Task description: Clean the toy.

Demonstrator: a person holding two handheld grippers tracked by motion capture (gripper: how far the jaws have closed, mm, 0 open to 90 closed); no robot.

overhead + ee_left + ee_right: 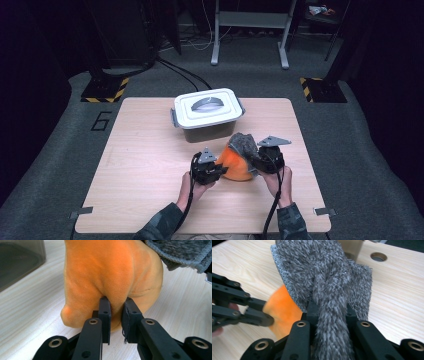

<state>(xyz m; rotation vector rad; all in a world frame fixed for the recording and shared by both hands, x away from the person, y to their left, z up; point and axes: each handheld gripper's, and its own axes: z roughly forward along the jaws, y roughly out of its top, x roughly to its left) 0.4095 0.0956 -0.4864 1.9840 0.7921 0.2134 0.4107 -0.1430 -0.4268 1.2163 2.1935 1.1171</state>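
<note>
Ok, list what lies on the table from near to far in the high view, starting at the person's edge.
Person's hands → left gripper, jaws pinching the orange cloth → grey cloth held by the right gripper → lidded container → far table edge.

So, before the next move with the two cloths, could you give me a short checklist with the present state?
1. Left tongs pinch a fold of the orange cloth: ok.
2. Right tongs hold the grey cloth: ok.
3. Grey cloth free of the orange one: not ok, it lies over it.
4. Lid of the box open: not ok, closed.
5. Table around the cloths bare: ok.
</note>
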